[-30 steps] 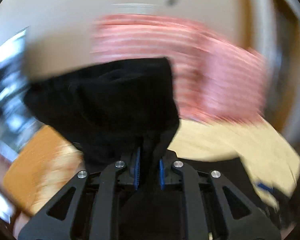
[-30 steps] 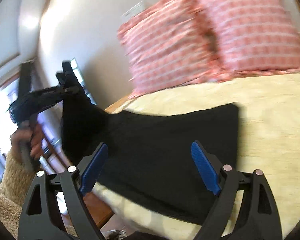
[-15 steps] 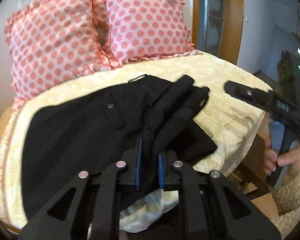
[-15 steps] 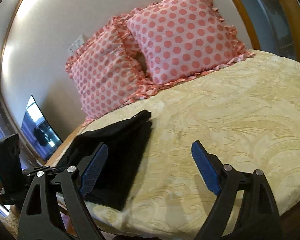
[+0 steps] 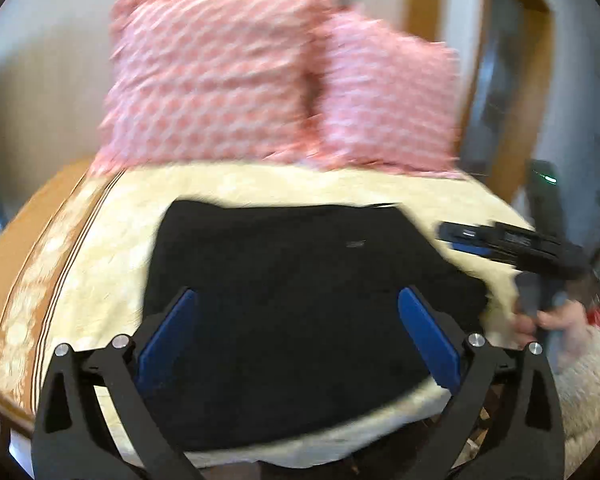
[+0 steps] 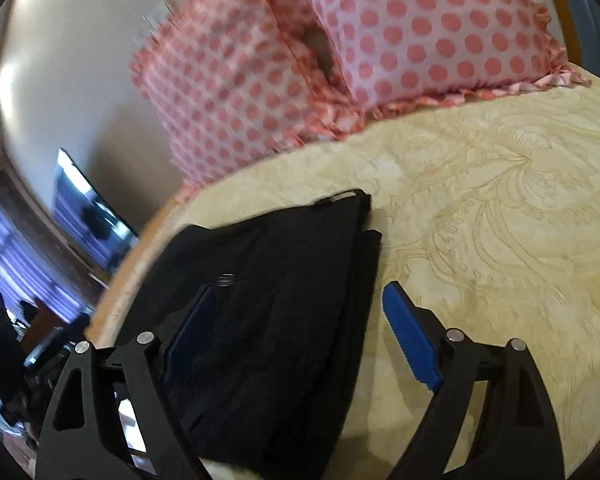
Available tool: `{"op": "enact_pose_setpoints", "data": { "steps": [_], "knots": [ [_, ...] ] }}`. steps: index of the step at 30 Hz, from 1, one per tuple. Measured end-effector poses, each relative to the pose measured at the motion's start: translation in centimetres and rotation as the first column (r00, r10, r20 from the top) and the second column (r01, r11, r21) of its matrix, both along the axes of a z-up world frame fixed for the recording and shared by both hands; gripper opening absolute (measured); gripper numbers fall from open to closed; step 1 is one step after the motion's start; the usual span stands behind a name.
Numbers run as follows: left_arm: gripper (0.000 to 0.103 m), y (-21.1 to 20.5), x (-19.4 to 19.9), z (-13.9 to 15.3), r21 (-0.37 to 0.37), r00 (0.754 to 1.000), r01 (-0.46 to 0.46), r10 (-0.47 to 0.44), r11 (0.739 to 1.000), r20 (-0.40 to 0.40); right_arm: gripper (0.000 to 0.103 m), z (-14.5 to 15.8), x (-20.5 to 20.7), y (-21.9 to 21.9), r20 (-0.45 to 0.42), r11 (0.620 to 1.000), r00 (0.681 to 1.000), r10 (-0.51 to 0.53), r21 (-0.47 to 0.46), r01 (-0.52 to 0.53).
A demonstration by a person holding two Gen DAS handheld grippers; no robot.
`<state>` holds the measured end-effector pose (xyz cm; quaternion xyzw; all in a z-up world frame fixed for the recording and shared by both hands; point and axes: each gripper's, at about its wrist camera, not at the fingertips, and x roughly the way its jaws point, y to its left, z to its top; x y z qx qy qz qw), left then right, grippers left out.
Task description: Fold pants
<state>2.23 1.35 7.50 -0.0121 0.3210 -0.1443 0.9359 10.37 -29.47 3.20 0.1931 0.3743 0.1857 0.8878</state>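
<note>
Left wrist view: the left gripper point(image 5: 296, 332) is hovering over the black pants point(image 5: 300, 304), and its jaws are opening, with nothing pinched between the blue pads point(image 5: 428, 336); the cloth beneath them is lying free. The pants are resting as a dark folded slab on the cream bedspread point(image 5: 112, 256), toward its near edge, with two pink dotted pillows point(image 5: 220, 76) standing well behind them. Off to the right, the right gripper point(image 5: 512, 246) is reaching in over the far corner of the fabric, held by a hand point(image 5: 556, 320) in a fluffy sleeve.

Right wrist view: the right gripper point(image 6: 296, 332) is standing spread and empty, its left pad over the pants point(image 6: 268, 300) and its right pad over bare bedspread point(image 6: 480, 220). The stacked layers are showing along the right-hand edge of the garment, which is lying flat beside the patterned cover.

Judging by how it is draping, the cloth is looking soft, limp and light, likely to sag and slide apart if lifted by one layer. Any further fold would probably go best by pinching all layers together at a corner or along that stacked edge, with both grippers taking matching corners.
</note>
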Motion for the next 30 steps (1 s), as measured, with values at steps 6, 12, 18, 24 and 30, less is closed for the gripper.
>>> {"op": "enact_pose_setpoints", "data": {
  "steps": [6, 12, 18, 24, 30],
  "knots": [
    [0.101, 1.0, 2.5, -4.5, 0.065, 0.99, -0.028, 0.037, 0.998, -0.139, 0.071, -2.0, 0.9, 1.9, -0.057, 0.994, 0.998, 0.036, -0.102, -0.042],
    [0.101, 3.2, 2.9, -2.4, -0.026, 0.994, 0.001, -0.004, 1.0, -0.113, 0.071, -2.2, 1.2, 1.3, -0.068, 0.997, 0.996, 0.052, -0.05, -0.055],
    [0.088, 8.9, 11.2, -0.7, -0.189, 0.966, -0.083, 0.032, 0.978, -0.257, 0.071, -2.4, 2.7, 0.0, -0.086, 0.994, 0.993, 0.082, 0.085, -0.075],
    [0.056, 8.7, 17.2, -4.4, -0.2, 0.879, -0.079, -0.026, 0.977, -0.476, 0.043, -2.5, 2.6, -0.5, -0.073, 0.993, 0.993, 0.097, 0.07, -0.091],
    [0.012, 7.3, 16.4, -2.3, -0.174, 0.922, -0.043, -0.028, 0.984, -0.387, 0.014, 0.6, 2.9, 0.5, 0.0, 0.986, 0.987, 0.159, 0.04, -0.159]
  ]
}}
